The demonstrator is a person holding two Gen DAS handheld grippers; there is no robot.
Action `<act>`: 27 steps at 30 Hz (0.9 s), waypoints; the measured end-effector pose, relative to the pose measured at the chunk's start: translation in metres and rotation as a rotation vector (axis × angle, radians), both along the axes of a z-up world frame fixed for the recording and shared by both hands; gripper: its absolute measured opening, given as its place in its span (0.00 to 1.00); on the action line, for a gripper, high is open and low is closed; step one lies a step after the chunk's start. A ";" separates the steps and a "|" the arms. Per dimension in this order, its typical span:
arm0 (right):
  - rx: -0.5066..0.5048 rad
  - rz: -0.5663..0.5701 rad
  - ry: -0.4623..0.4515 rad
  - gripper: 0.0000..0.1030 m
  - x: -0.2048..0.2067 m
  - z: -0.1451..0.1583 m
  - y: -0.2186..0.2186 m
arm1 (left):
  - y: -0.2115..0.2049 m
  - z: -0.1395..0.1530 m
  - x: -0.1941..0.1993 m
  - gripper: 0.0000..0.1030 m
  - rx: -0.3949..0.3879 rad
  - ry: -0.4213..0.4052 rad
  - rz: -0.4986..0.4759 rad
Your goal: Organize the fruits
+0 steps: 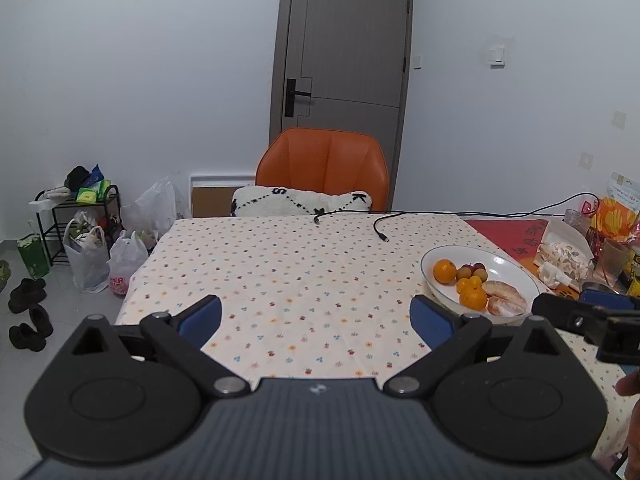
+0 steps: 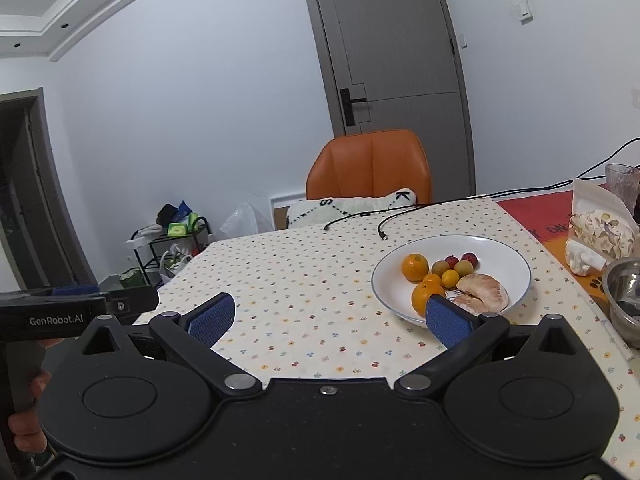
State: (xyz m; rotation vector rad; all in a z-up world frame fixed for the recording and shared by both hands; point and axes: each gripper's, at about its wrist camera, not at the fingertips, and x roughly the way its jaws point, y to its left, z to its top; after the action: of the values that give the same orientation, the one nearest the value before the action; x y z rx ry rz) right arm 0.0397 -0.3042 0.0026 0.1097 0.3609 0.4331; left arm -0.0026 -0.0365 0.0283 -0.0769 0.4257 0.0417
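Right wrist view shows our right gripper point(image 2: 326, 318) with its blue pads spread wide, nothing between them, held above the near part of the table point(image 2: 304, 264). Its right pad point(image 2: 450, 324) sits in front of the near rim of the white bowl point(image 2: 516, 256); whether it touches the rim we cannot tell. In the left wrist view our left gripper point(image 1: 316, 318) is likewise spread wide and empty, over bare flowered cloth, well to the left of the bowl.

Moving outward, the bowl stands on the right side of the table and holds all the fruit we can see: a large orange point(image 2: 414, 267) on its left, another orange point(image 2: 426, 298) at the near edge, small yellow and orange citrus between them, two brownish round fruits, two small red ones point(image 2: 469, 258) at the far side, and peeled pomelo pieces point(image 2: 482, 294) on the right.

We judge several risks. The fruits are round and packed together, so closing on one may nudge its neighbours and send a small one rolling over the shallow rim. The peeled pieces look soft; a hard squeeze could crush them. Pushing the bowl's rim could slide it on the cloth toward the steel bowl point(image 2: 624, 300) and glass point(image 2: 620, 184) on the right. A loose cable point(image 2: 384, 226) lies on the far side.
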 end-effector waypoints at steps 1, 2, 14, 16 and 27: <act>0.001 0.002 0.002 1.00 -0.002 0.001 -0.001 | 0.001 0.000 -0.003 0.97 -0.003 0.002 0.000; 0.002 0.004 0.005 1.00 -0.004 0.002 -0.003 | 0.001 0.000 -0.005 0.97 -0.005 0.004 0.001; 0.001 0.080 0.086 1.00 -0.031 0.010 -0.007 | -0.001 -0.003 -0.040 0.97 -0.004 0.045 -0.026; -0.015 0.096 0.081 1.00 -0.038 0.014 -0.003 | 0.000 -0.002 -0.046 0.97 -0.010 0.045 -0.026; -0.040 0.167 0.095 1.00 -0.053 0.018 0.007 | 0.006 0.005 -0.060 0.97 -0.032 0.055 -0.050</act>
State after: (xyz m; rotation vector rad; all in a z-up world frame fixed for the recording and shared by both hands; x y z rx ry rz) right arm -0.0131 -0.2971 0.0204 0.0609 0.4737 0.5866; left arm -0.0631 -0.0308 0.0330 -0.0971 0.4834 -0.0123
